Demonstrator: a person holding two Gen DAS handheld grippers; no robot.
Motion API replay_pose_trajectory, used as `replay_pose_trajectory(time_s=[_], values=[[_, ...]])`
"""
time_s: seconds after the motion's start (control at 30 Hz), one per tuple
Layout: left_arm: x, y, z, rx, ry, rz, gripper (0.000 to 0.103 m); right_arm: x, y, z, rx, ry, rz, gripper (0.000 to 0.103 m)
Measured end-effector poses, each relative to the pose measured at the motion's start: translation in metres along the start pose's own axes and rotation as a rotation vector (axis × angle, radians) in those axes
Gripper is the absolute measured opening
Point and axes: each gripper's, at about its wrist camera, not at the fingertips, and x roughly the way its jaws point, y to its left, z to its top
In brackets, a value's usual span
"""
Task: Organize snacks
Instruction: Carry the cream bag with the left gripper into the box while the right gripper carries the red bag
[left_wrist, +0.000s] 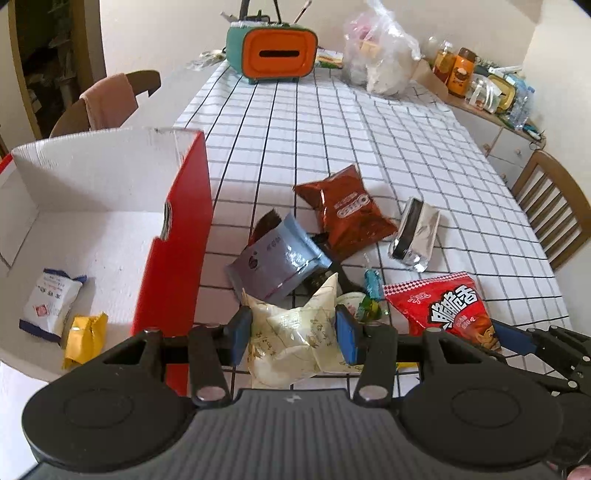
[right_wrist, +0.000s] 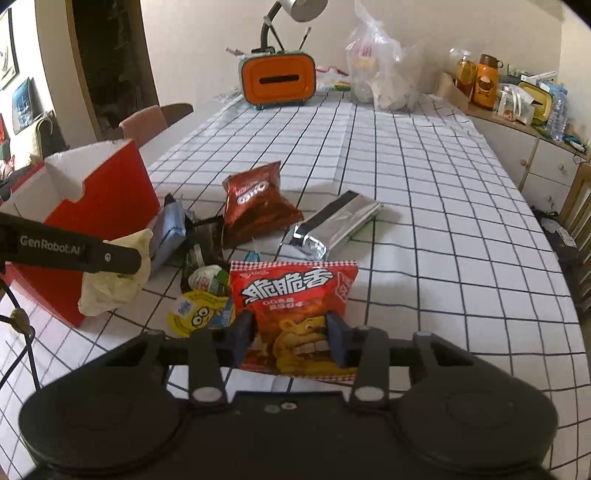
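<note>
Both claws grip a snack packet each. Left of the left gripper (left_wrist: 293, 334) stands a red box (left_wrist: 173, 236) with a white inside, its near and left walls cut off by the picture edge. On its floor lie a white-and-blue packet (left_wrist: 50, 304) and a yellow packet (left_wrist: 85, 338), the yellow one partly hidden behind the gripper's body. Between this claw's blue pads (left_wrist: 347, 334), partly closed and pressing from both sides, sits a cream packet (left_wrist: 295, 332), crumpled; its lower end disappears behind the gripper housing. Just beyond it a grey-blue pouch (left_wrist: 277, 258) leans over darker wrappers that are too covered to make out. Farther ahead lies a brown Oreo bag (left_wrist: 345, 212), with a silver pouch (left_wrist: 415, 232) to its right.

Right of that claw, the right gripper (right_wrist: 291, 338) has its jaws narrowed on a red crisps bag (right_wrist: 295, 306), the pads pinching its lower half; the bag's bottom edge is hidden by the housing. To the left of this claw a yellow cartoon packet (right_wrist: 195, 314) and a small round cup (right_wrist: 205, 277) peek out, half covered by the red bag and neighbouring wrappers. All rest on a checked tablecloth (right_wrist: 443, 240).
</note>
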Motion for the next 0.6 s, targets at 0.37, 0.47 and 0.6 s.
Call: replay_pose_trajectory(time_s=[0.37, 0.47, 0.6], values=[[-0.051, 0.024, 0.031, 0.002, -0.118, 0.007, 0.047, -0.04, 0.023, 0.034, -0.011, -0.117, 0.06, 0.039], [-0.062, 0.037, 0.04, -0.005, -0.146, 0.029, 0.047, -0.045, 0.038, 0.047, -0.028, -0.144, 0.081, 0.039], [-0.07, 0.061, 0.049, -0.017, -0.161, 0.066, 0.047, -0.048, 0.059, 0.062, -0.053, -0.167, 0.113, 0.039]])
